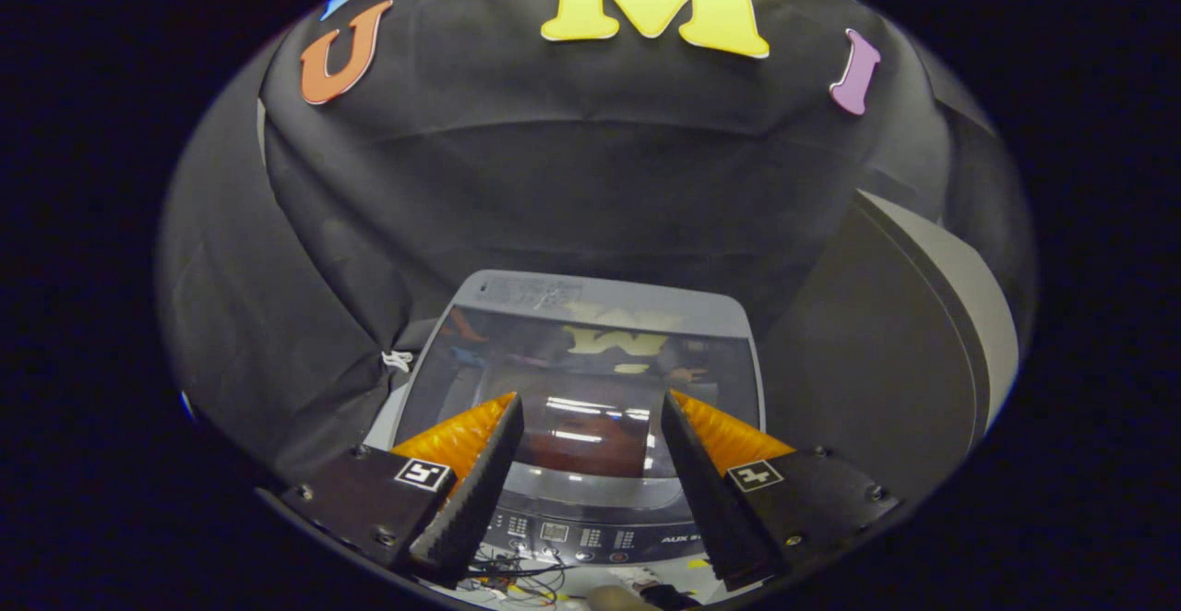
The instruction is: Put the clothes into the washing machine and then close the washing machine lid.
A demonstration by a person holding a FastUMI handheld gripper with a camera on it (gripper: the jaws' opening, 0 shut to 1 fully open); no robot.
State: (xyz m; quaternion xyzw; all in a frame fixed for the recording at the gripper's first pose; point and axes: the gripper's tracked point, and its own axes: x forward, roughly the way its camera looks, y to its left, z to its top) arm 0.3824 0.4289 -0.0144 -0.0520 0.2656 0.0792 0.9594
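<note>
Looking forward along the gripper (pixel 590 426), the view shows its two fingers spread well apart with nothing held between them. Just ahead of and below the fingers stands the washing machine (pixel 590 297), a grey top-loader seen from its front side. Its lid (pixel 590 380) lies flat and closed, and the dark glass panel of the lid spans the gap between the fingertips and reaches beyond them. Through that glass, between the fingers, a reddish shape (pixel 586 449) is faintly visible; whether it is clothing inside the drum or a reflection cannot be told. Nearer than the lid, low between the fingers, runs the control panel (pixel 581 535) with its rows of small buttons. Below the panel lies a tangle of thin wires (pixel 517 579). Beyond the right finger, beside the machine, rises a large dark rounded object with a pale rim (pixel 932 316). Behind everything hangs the black cloth wall (pixel 572 177).
</note>
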